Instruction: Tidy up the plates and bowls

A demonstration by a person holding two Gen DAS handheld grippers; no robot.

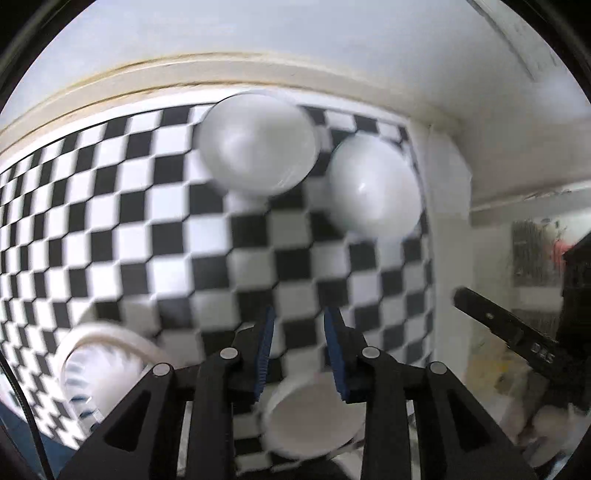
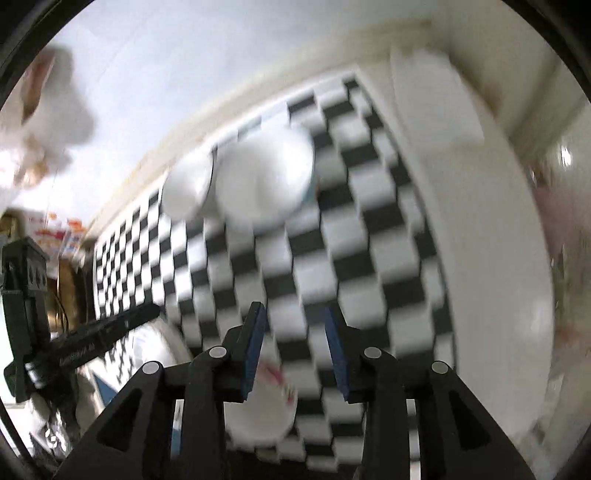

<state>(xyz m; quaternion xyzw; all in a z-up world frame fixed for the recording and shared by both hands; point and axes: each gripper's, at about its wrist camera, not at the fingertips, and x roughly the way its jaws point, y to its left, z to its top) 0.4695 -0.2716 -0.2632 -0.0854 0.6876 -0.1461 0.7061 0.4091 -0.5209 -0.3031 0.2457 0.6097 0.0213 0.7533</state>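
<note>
Black-and-white checkered tablecloth [image 1: 129,206], cream wall trim [image 1: 221,70], pale wall [image 1: 295,26]

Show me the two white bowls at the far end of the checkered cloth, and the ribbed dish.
Left bowl [image 1: 258,144]: left wrist view, its inside.
Right bowl [image 1: 373,188]: left wrist view, its inside.
Ribbed dish [image 1: 99,365]: left wrist view, ribbed inner wall.

Little can be read. In the left wrist view, the other gripper's black finger [image 1: 506,332], off the right edge of the checkered cloth [image 1: 147,221], bears pale characters near its base, too blurred to make out. In the right wrist view, the black finger [image 2: 99,336] left of that cloth carries a line of small pale lettering, likewise smeared beyond reading.
</note>
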